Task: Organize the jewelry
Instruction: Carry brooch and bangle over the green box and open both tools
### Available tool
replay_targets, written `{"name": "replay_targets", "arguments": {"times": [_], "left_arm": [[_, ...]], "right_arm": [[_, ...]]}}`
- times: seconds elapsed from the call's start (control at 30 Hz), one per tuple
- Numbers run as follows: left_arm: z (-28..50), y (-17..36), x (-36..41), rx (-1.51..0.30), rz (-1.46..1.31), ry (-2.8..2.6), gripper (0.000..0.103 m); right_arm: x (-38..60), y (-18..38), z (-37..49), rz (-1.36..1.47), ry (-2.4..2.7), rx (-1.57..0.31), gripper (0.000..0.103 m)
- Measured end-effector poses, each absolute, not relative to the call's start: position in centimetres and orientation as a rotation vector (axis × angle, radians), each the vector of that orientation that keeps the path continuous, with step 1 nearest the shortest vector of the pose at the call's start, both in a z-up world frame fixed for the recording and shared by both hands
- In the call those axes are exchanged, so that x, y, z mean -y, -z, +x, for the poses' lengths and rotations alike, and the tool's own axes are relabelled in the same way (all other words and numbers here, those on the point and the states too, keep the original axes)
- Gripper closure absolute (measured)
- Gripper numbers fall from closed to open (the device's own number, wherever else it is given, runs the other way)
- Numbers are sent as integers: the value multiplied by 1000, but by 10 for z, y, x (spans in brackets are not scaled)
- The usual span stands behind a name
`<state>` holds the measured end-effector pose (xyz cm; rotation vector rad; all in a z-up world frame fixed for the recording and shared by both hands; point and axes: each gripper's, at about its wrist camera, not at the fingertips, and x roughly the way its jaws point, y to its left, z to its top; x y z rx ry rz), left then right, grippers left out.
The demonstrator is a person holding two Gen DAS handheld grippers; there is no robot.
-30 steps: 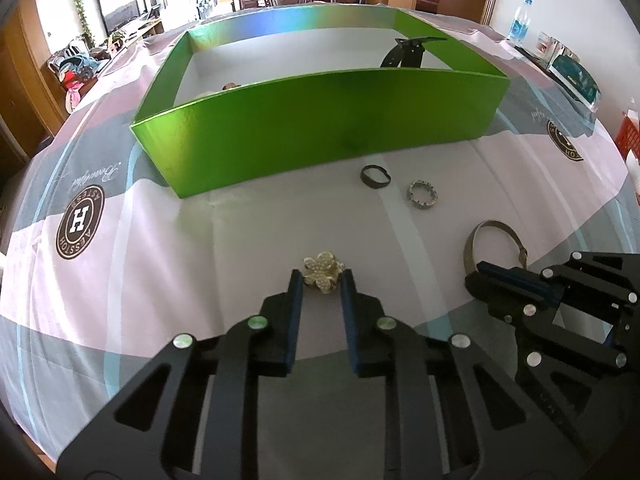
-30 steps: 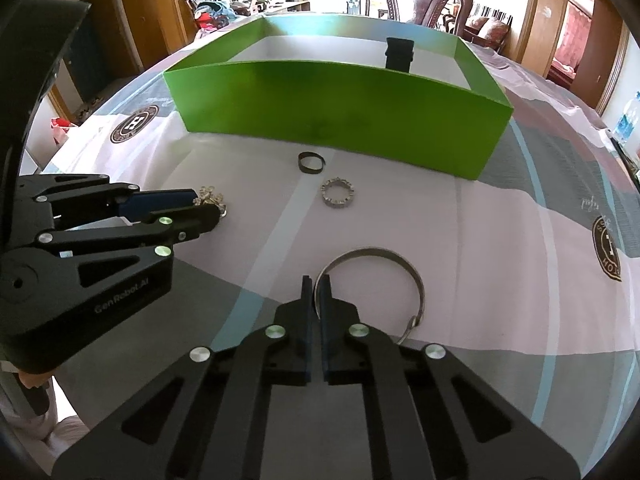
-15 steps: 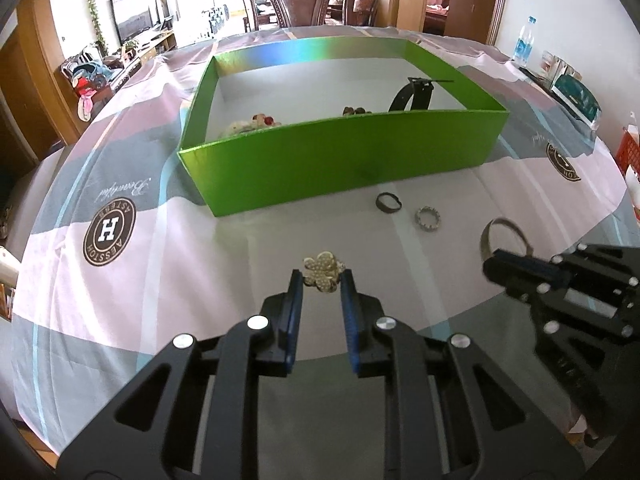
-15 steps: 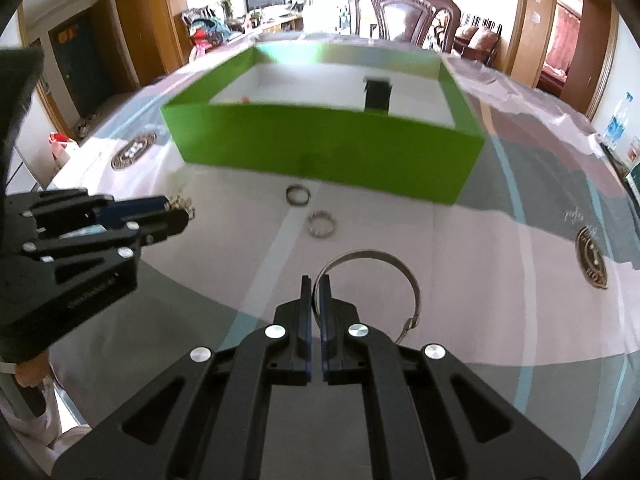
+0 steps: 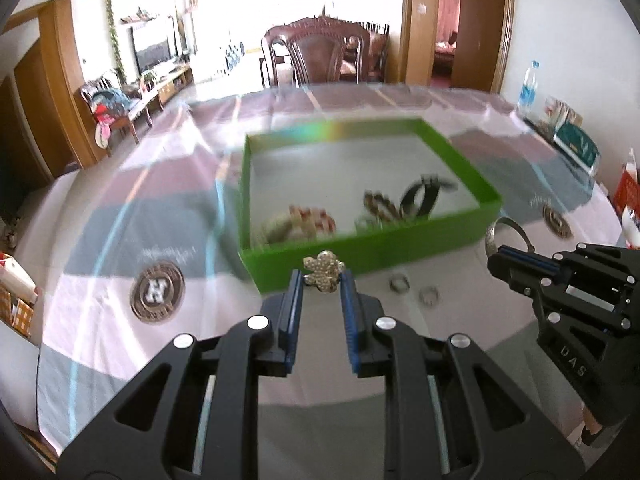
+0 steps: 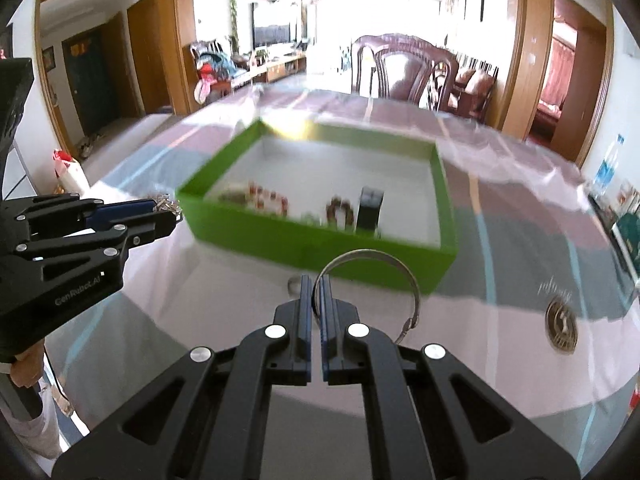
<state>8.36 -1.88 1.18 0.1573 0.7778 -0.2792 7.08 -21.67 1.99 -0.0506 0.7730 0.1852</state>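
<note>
- Jewelry status: both pieces have come up off the bench since 1 s ago, carried toward the green box [image 5: 372,254].
- Left gripper [image 5: 322,280] clamped on the gold flower brooch [image 5: 323,270], now level with the box's near wall.
- Right gripper [image 6: 316,292] pinches the silver bangle [image 6: 404,270], just short of that wall.
- Two rings [image 5: 414,288] left on the bench; likely next after the drop.
</note>
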Motion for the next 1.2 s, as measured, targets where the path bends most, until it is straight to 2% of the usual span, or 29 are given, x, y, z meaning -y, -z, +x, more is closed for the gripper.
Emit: {"name": "replay_targets", "arguments": {"times": [0.27,0.53,0.67,0.87,0.97,1.0,1.03,1.07,1.13,1.2], "left_arm": [[119,-50,29,-710,144,276,84],[174,-80,34,-718,97,239,84],[201,-65,39,-770,107,219,84],[226,-10,41,-887,120,204,83],[226,4,40,-909,119,209,80],[226,5,39,-908,118,211,74],[223,4,39,-902,118,214,69],[219,3,38,-896,118,215,66],[203,-2,32,-870,115,224,62],[183,-6,28,-853,118,240,62]], "right_arm": [[226,-63,102,-21,-200,-676,99],[228,-103,152,-27,-161,-615,99],[230,-77,189,5,-154,-684,99],[227,-18,217,23,-133,-832,98],[229,-9,216,28,-121,-853,91],[230,-11,213,34,-126,-848,89],[231,-14,207,38,-126,-839,81],[232,-18,201,40,-124,-829,69],[237,-27,184,46,-127,-796,58],[242,-34,153,43,-159,-771,58]]}}
